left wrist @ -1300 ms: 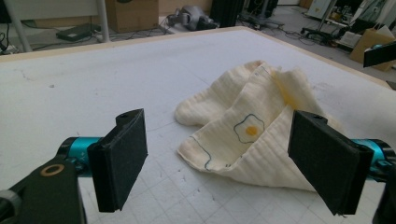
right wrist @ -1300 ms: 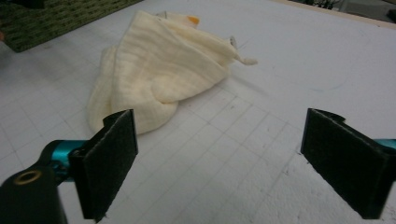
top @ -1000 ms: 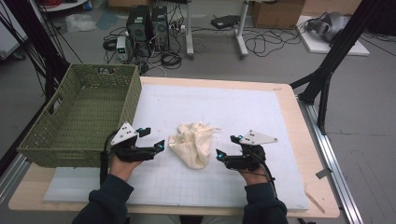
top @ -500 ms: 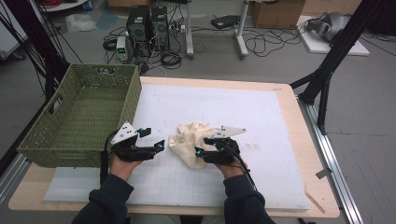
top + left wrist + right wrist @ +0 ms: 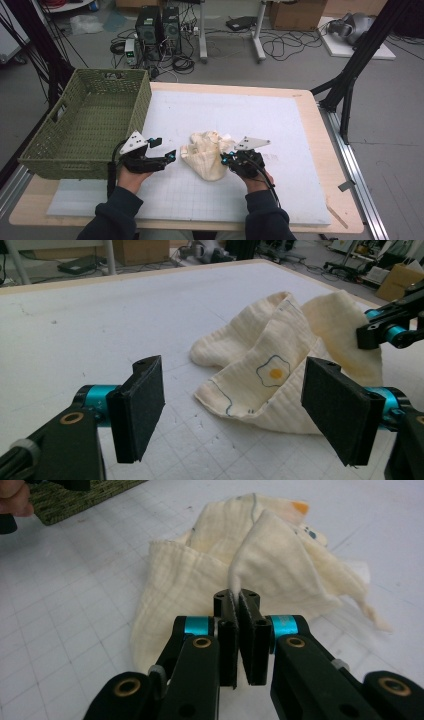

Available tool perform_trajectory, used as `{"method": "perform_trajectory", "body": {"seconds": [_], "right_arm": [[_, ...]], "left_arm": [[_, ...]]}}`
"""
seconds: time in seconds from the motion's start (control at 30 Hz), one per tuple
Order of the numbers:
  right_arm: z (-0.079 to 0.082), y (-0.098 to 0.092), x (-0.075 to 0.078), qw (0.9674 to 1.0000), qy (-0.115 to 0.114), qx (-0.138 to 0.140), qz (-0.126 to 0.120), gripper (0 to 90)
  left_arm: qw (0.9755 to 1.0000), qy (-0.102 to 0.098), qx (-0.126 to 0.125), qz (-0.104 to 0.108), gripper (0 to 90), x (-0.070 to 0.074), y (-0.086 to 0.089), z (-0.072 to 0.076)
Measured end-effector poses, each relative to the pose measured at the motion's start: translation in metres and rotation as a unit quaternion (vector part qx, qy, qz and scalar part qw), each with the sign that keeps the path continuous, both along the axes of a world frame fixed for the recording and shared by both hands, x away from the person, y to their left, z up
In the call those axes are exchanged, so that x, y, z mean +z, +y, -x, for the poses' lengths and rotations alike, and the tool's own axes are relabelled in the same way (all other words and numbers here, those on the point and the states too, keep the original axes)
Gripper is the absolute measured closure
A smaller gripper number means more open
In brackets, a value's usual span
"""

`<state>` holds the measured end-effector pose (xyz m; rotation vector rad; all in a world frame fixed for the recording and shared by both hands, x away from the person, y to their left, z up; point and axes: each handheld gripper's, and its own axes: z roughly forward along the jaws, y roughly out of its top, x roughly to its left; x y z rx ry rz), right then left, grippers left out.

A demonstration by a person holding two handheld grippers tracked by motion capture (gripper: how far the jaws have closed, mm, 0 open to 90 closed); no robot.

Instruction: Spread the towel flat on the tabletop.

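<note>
A crumpled cream cloth (image 5: 207, 154) with a fried-egg print (image 5: 274, 373) lies on the white mat (image 5: 250, 120) near the table's front. My right gripper (image 5: 228, 159) is shut on a fold at the cloth's right edge (image 5: 235, 585), its jaws pinching the fabric between them. My left gripper (image 5: 170, 156) is open just left of the cloth, jaws wide apart (image 5: 235, 405) with nothing between them, and the cloth lies just beyond its fingertips.
A green woven basket (image 5: 87, 125) stands at the table's left, close behind my left hand. The table's wooden edge (image 5: 345, 200) runs along the right. Cables and computer boxes (image 5: 160, 25) sit on the floor beyond.
My right gripper has moved left from the mat to the cloth's right edge and shut on a fold. The left gripper has stayed in place, open.
</note>
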<state>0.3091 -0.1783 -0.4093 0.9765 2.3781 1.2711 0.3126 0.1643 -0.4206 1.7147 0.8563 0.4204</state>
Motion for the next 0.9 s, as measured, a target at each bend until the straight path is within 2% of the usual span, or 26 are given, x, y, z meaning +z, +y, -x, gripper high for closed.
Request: {"method": "perform_trajectory", "body": {"seconds": [0.53, 0.7, 0.9], "right_arm": [[0.032, -0.069, 0.000, 0.9988, 0.005, -0.049, 0.001, 87.0], [0.038, -0.079, -0.003, 0.9984, 0.012, -0.055, 0.000, 87.0], [0.038, -0.079, -0.003, 0.9984, 0.009, -0.055, -0.002, 87.0]], "left_arm": [[1.0000, 0.006, 0.002, -0.001, 25.7, -0.002, -0.003, -0.001], [1.0000, 0.006, 0.000, -0.002, 25.8, -0.002, -0.004, -0.001], [1.0000, 0.006, 0.000, -0.001, 25.7, -0.002, -0.004, -0.001]]}}
